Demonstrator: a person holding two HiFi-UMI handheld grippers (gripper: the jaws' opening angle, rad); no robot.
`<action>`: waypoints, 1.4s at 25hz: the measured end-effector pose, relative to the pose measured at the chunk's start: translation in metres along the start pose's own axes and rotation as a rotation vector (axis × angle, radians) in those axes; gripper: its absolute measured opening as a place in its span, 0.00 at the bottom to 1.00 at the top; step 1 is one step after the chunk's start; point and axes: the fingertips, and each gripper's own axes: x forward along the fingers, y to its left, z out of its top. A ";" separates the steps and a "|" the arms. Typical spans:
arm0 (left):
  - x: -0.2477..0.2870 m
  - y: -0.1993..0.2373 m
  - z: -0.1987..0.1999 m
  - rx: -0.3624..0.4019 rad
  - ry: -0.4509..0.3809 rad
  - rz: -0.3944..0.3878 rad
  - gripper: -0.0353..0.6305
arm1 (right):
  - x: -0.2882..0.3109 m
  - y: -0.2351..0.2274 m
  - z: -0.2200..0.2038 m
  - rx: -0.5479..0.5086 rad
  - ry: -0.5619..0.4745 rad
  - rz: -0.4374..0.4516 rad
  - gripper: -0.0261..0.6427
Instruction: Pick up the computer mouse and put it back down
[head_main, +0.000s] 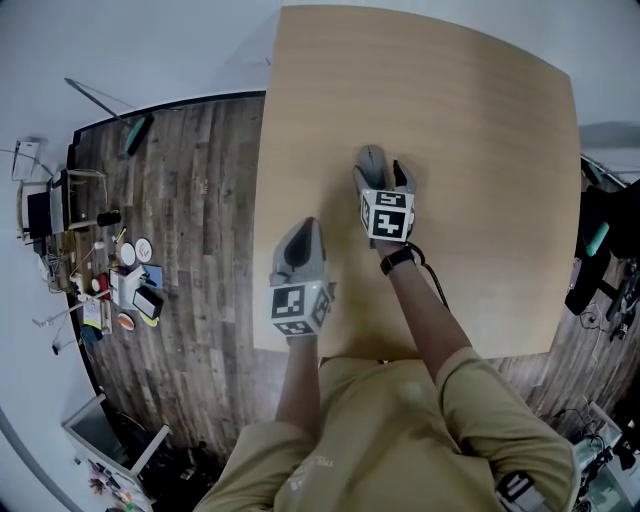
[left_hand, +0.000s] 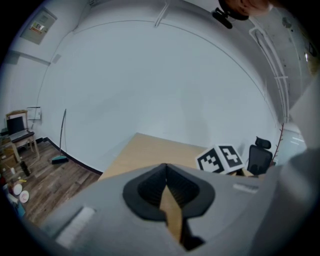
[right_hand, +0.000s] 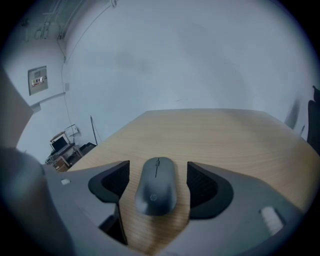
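Two grippers sit low over the light wooden table (head_main: 480, 120). On the left, the left gripper (head_main: 300, 232) hovers by the table's left edge with its jaws pinched together and nothing in them. Moving right, the right gripper (head_main: 383, 178) has its jaws spread wide. The grey computer mouse (right_hand: 157, 185) lies flat on the tabletop between them, a sliver of wood showing on each side, so the pads are clear of it.

A light wooden table (head_main: 480, 150) sits beneath the left gripper (head_main: 303, 233); to its left, scattered clutter (head_main: 125, 285) on a dark plank floor (head_main: 200, 200).
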 end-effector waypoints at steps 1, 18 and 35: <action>-0.002 -0.006 0.004 0.005 -0.006 -0.006 0.05 | -0.012 -0.002 0.005 -0.003 -0.018 0.000 0.57; -0.050 -0.218 0.053 0.158 -0.147 -0.196 0.05 | -0.311 -0.145 0.036 -0.021 -0.372 -0.098 0.06; -0.132 -0.361 0.044 0.267 -0.310 -0.240 0.05 | -0.509 -0.203 0.026 -0.116 -0.613 -0.110 0.05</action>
